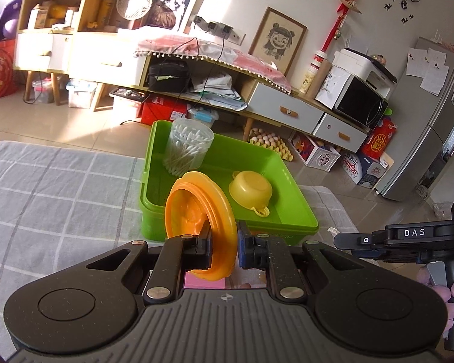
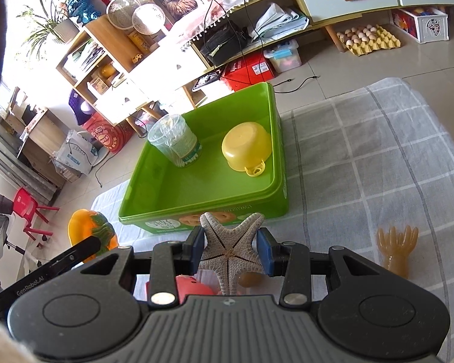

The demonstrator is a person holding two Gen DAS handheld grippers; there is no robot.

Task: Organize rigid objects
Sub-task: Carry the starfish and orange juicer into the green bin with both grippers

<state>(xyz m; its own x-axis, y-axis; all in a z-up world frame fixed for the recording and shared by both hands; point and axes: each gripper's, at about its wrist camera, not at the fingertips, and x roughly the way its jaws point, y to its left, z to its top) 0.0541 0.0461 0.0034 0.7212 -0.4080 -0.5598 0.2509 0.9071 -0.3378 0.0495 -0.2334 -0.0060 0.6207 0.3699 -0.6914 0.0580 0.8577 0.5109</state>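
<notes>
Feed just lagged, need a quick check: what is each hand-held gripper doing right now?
Left hand-held gripper: shut on the orange lid, gripped by its rim.
Right hand-held gripper: shut on the starfish.

— Left gripper [image 1: 224, 249]: status?
— Clamped on orange lid [image 1: 201, 225], pads pressed to rim on both sides, lid held on edge. Pointing downward, toward 12 o'clock in left wrist view.
— Right gripper [image 2: 230, 252]?
— Closed on starfish [image 2: 230, 249], blue pads touching arms at 9 and 3 o'clock. Also angled downward.
— Hands visible?
— Fingers [image 1: 439, 290] seen at 3 o'clock of left wrist view, wrapped around right gripper's handle. Left gripper's body at 8 o'clock in right wrist view.
</notes>
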